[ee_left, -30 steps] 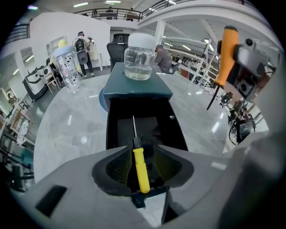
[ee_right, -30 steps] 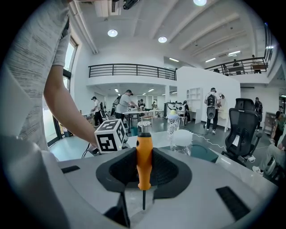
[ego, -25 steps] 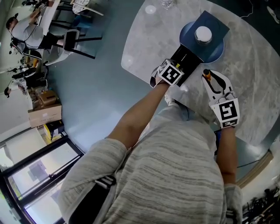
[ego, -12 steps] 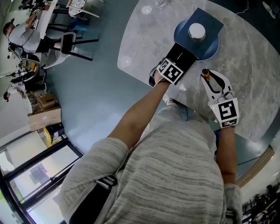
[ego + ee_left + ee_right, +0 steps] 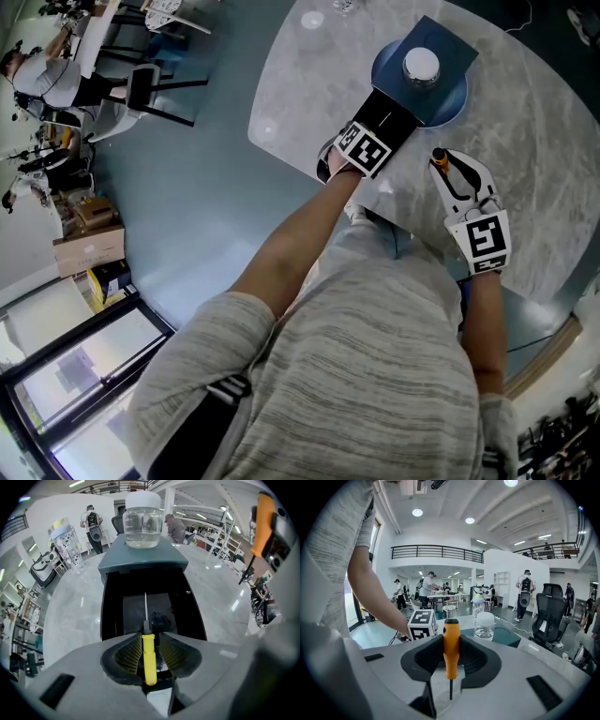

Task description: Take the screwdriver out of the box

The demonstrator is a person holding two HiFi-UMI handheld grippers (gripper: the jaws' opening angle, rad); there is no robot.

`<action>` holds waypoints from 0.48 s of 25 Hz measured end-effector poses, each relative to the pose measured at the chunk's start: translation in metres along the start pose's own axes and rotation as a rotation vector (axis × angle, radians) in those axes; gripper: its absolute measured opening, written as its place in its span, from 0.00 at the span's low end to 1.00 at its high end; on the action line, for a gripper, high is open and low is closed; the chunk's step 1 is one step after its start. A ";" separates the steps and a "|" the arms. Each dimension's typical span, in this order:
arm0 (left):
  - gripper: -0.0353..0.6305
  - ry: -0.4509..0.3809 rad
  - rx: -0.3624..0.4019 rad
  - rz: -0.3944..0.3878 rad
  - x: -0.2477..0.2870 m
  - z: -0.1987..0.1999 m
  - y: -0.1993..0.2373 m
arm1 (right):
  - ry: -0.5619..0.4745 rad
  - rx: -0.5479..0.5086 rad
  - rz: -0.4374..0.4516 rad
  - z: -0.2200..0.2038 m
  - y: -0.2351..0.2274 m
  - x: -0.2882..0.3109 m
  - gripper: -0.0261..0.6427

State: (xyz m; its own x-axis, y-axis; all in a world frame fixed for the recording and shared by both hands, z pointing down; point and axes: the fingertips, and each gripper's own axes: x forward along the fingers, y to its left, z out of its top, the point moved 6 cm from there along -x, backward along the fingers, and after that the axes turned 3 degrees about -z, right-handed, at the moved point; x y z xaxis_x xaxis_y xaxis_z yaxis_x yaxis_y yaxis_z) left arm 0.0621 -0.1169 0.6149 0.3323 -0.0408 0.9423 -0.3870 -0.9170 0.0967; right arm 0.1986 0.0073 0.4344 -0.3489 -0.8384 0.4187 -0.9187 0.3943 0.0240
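The black box (image 5: 107, 606) lies open directly ahead of the left gripper (image 5: 149, 637). Its jaws have just been closing around the yellow screwdriver (image 5: 149, 660), which lies between them inside the box. Narrow gaps remain, so no grip yet; lifting out judged imminent. The right gripper (image 5: 451, 644) clamps an orange screwdriver (image 5: 451, 648), positioned as before.

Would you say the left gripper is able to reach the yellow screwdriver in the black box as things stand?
Probably yes. The black box is open, and the handle of the yellow screwdriver stands uncovered between the left gripper's pads. The jaws have just been closing but seem not to press it yet.
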 end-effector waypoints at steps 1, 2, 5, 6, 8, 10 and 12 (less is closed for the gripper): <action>0.24 -0.001 0.001 0.001 0.001 0.000 0.000 | 0.000 -0.001 0.001 -0.001 0.000 0.000 0.19; 0.23 -0.003 0.003 0.002 0.002 0.001 -0.001 | 0.001 -0.003 0.001 -0.001 -0.001 0.001 0.19; 0.19 -0.003 0.013 0.005 -0.001 0.000 -0.002 | 0.004 -0.007 0.003 0.003 0.002 -0.001 0.19; 0.19 -0.002 0.017 0.006 -0.001 0.000 -0.003 | 0.005 -0.009 0.003 0.004 0.002 -0.001 0.19; 0.18 -0.001 0.022 0.006 -0.001 0.000 -0.003 | 0.006 -0.012 0.003 0.005 0.002 -0.002 0.19; 0.18 -0.006 0.026 0.006 -0.002 0.000 -0.003 | 0.007 -0.014 0.003 0.006 0.003 -0.003 0.19; 0.18 -0.015 0.031 0.007 -0.003 -0.001 -0.004 | 0.009 -0.015 0.003 0.006 0.004 -0.004 0.19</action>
State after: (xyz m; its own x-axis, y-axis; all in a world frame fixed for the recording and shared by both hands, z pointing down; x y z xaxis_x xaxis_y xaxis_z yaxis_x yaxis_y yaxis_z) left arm 0.0620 -0.1127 0.6125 0.3427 -0.0536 0.9379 -0.3626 -0.9285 0.0794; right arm 0.1954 0.0099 0.4272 -0.3497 -0.8338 0.4271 -0.9147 0.4024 0.0367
